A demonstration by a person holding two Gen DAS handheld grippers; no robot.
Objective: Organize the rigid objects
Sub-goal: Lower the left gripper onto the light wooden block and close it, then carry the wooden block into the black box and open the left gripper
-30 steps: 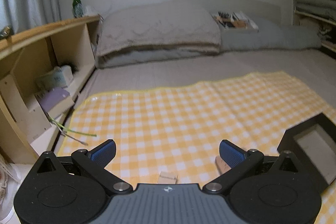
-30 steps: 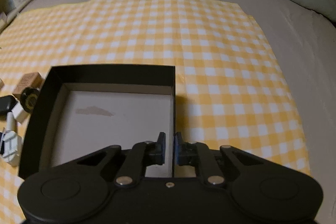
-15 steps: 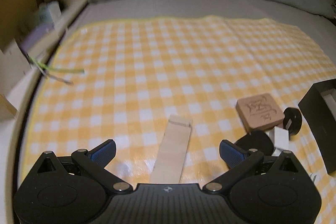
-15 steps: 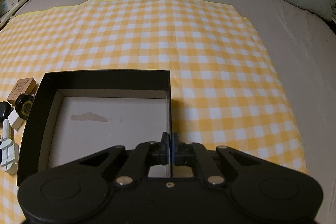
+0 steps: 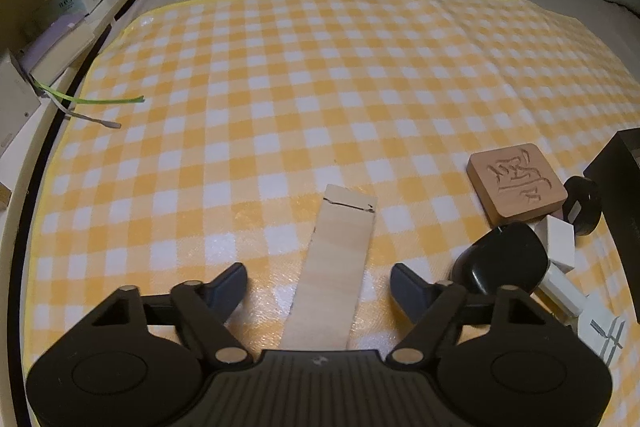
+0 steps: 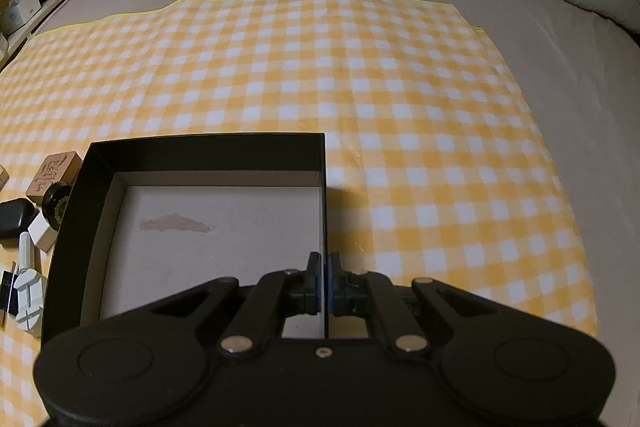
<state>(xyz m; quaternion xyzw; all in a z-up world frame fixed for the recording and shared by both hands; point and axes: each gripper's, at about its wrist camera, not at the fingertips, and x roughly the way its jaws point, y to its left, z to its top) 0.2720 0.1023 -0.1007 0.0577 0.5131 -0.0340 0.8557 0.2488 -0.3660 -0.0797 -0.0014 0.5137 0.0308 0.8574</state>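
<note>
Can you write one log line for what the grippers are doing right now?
left gripper: closing around flat pale wooden strip, not yet gripping | right gripper: shut on black box's wall

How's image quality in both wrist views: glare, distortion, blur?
Left wrist: dim warm light, sharp, glare patches on the checked mat beside the wooden strip, strong fisheye bowing at edges. Right wrist: equally dim, sharp, black box walls bowed, corners vignetted.

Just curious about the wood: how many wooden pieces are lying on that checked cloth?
2: a flat wooden strip between the left hand-held gripper's open jaws, and a carved wooden block beside the black box. Others may be hidden.
</note>
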